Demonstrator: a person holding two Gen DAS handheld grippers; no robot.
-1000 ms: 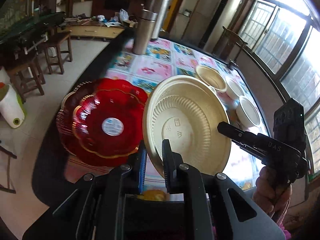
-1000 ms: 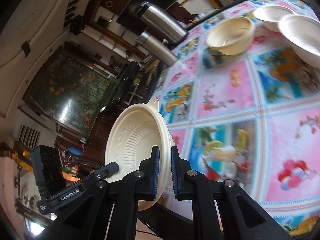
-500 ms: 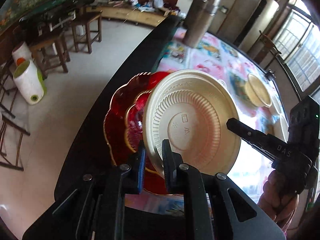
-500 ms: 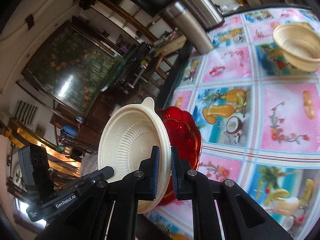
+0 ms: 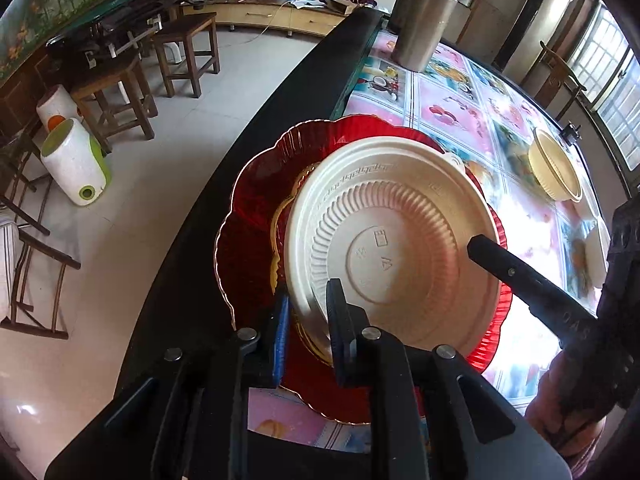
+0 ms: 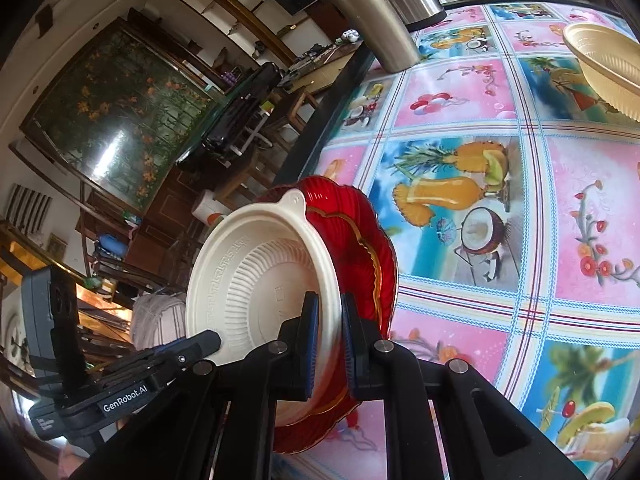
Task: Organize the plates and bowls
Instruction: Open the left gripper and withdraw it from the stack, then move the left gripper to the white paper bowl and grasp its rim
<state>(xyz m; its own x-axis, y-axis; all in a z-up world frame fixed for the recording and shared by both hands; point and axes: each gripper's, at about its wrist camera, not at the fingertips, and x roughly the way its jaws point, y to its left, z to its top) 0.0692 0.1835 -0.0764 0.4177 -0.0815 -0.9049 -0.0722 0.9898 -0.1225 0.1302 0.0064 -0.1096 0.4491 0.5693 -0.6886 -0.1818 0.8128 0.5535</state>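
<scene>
Over the red plates [image 5: 256,216] near the table's dark edge, a cream plastic bowl [image 5: 400,248] is hanging tilted, its ribbed inside facing the left wrist camera and its small tab handle pointing away toward the far side of the table. Both tools are gripping it by the rim. The left gripper [image 5: 306,312] is pinching the near rim between its blue-padded fingers; its jaws have just been opening a little, yet the rim is sitting between them and the pads look to be touching it. The right gripper [image 6: 326,320] is clamped nearly closed on the opposite rim, with the bowl's wall squeezed between its pads. Whether the bowl's underside is touching the red plates I cannot tell; in the right wrist view it is leaning right against them. Beneath lies a gold-trimmed stack of scalloped red plates, resting on the fruit-print tablecloth [image 6: 500,200]. Farther along the table, another cream bowl [image 5: 554,168] is sitting well apart, and two steel flasks [image 5: 428,16] are standing by the edge.
</scene>
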